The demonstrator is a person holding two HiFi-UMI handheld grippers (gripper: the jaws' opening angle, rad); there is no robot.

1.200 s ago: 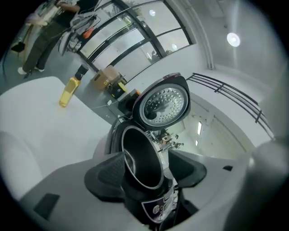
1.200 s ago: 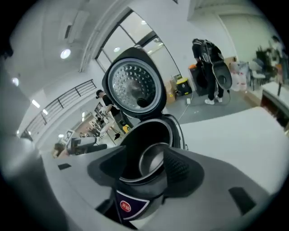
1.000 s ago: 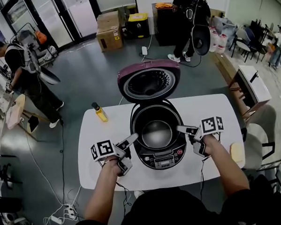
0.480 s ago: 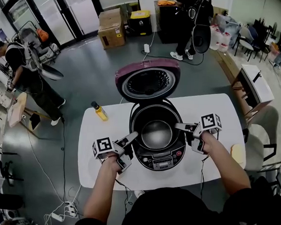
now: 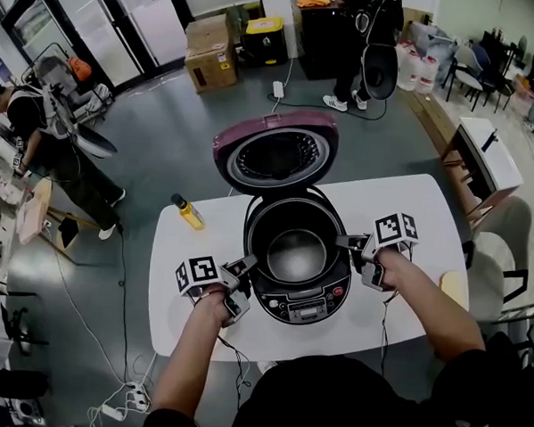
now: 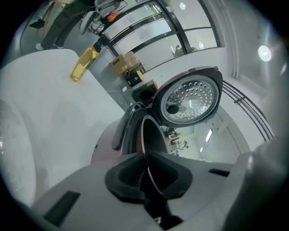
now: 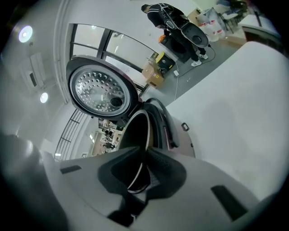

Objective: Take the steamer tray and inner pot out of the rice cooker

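Note:
The rice cooker [image 5: 300, 299] stands on the white table [image 5: 401, 206] with its maroon lid [image 5: 274, 155] swung up at the back. The shiny inner pot [image 5: 296, 252] sits inside it. My left gripper [image 5: 251, 268] is at the pot's left edge. Its jaws have just been closing, and in the left gripper view the left gripper [image 6: 146, 168] now pinches the thin pot rim [image 6: 143, 133]. My right gripper [image 5: 344, 243] is at the right edge. It has closed in the same way, and in the right gripper view the right gripper [image 7: 144, 170] grips the rim [image 7: 147, 128].
A yellow bottle [image 5: 188, 212] lies on the table left of the cooker. A pale yellow object [image 5: 450, 289] rests at the table's right edge. People stand on the floor at far left and at the back, beside cardboard boxes [image 5: 208, 53].
Both grippers have sunk slightly toward the cooker's opening. Their jaws, apart in the earlier frames, now press on the pot rim on either side.

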